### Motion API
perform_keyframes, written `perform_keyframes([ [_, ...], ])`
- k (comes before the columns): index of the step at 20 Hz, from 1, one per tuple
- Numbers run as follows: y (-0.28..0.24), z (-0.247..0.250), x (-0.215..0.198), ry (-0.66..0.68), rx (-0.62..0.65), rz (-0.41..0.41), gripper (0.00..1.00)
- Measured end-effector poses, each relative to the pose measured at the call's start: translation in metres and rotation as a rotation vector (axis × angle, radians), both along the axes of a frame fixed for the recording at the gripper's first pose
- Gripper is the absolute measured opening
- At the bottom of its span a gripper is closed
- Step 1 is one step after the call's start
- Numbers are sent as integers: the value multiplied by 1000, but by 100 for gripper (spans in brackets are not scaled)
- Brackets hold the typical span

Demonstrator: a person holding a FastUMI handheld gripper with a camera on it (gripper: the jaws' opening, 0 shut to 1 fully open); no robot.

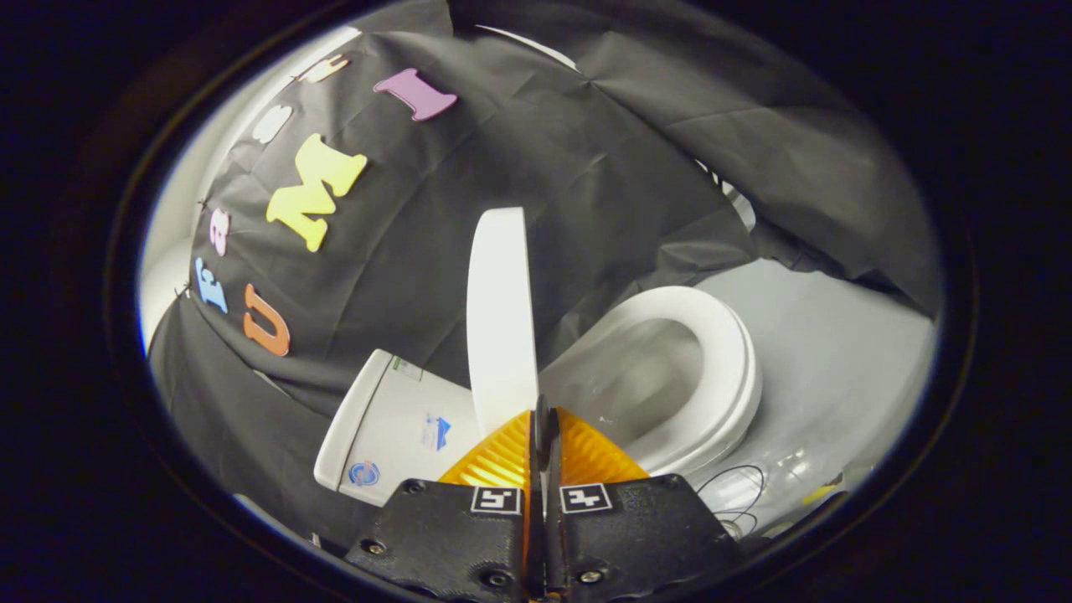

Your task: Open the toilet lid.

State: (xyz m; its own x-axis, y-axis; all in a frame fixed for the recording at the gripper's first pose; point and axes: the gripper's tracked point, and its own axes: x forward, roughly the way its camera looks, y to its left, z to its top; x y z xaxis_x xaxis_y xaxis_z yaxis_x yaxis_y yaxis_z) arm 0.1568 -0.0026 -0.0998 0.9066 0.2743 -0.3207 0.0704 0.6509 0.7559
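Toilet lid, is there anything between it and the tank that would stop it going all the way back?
Nothing visible does. The toilet lid stands raised on edge just ahead of the gripper, whose fingers are closed together with nothing visible between them. The tank sits on the lid's far side from the seat, and the gap between them looks clear.

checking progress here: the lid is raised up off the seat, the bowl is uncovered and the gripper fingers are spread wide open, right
Not quite. The gripper view shows the lid raised off the seat, standing near upright by the tank, and the bowl uncovered. But the gripper is not spread wide: its fingers are closed together, their tips at the lid's lower edge.
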Motion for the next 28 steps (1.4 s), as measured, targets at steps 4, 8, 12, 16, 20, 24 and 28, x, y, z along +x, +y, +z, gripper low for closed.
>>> perform_keyframes([
  [4, 12, 12, -2, -12, -39, 3, 5],
  [8, 28, 27, -2, -31, -86, 10, 5],
  [12, 43, 39, -2, -47, -142, 21, 6],
  [16, 58, 49, -2, -57, -187, 29, 7],
  [20, 79, 59, -3, -75, -261, 45, 7],
  [24, 96, 68, -2, -92, -312, 49, 7],
  [28, 111, 73, -1, -102, -365, 56, 6],
])
